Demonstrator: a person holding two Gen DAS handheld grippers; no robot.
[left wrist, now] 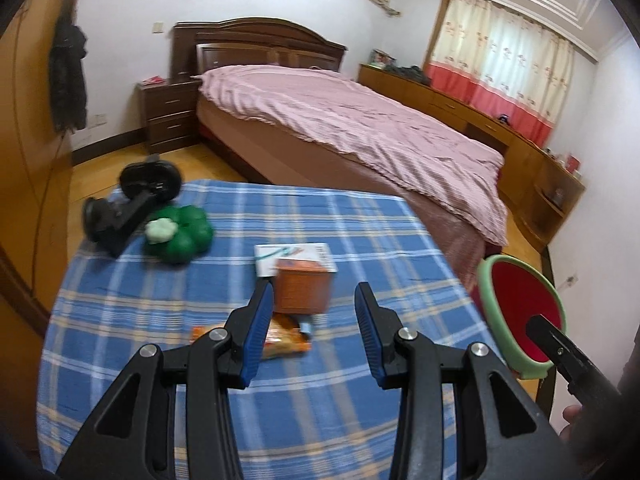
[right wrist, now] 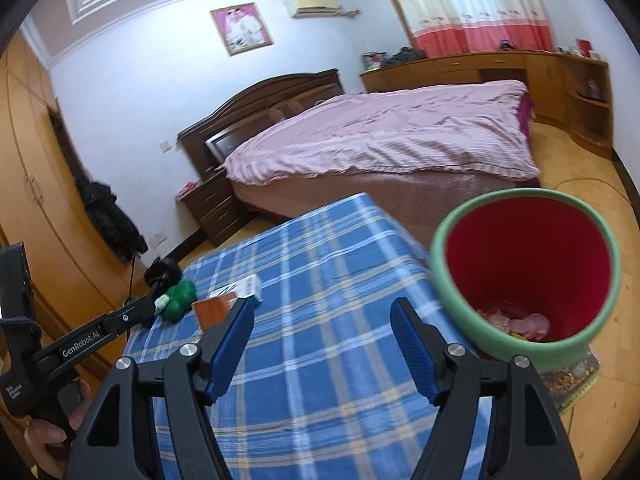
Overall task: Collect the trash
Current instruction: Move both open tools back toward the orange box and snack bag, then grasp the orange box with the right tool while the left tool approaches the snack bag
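On the blue plaid table [left wrist: 380,232] lie a small orange box [left wrist: 304,292], a flat white carton [left wrist: 296,256] behind it and an orange snack wrapper [left wrist: 286,338]. My left gripper [left wrist: 314,308] is open just short of the box, above the wrapper, with nothing pressed between its pads. A bin with a green rim [right wrist: 452,292] and a red inside stands off the table's right edge and holds crumpled pink scraps [right wrist: 516,322]. My right gripper [right wrist: 322,314] is open and empty over the cloth, left of the bin. The bin [left wrist: 486,284] also shows in the left wrist view.
A green pumpkin-shaped toy [left wrist: 180,236] and a black device [left wrist: 148,180] sit at the table's far left corner. A bed with a pink cover [left wrist: 360,128] stands beyond the table, with a dark nightstand [left wrist: 168,116] beside it. A magazine [right wrist: 572,380] lies under the bin.
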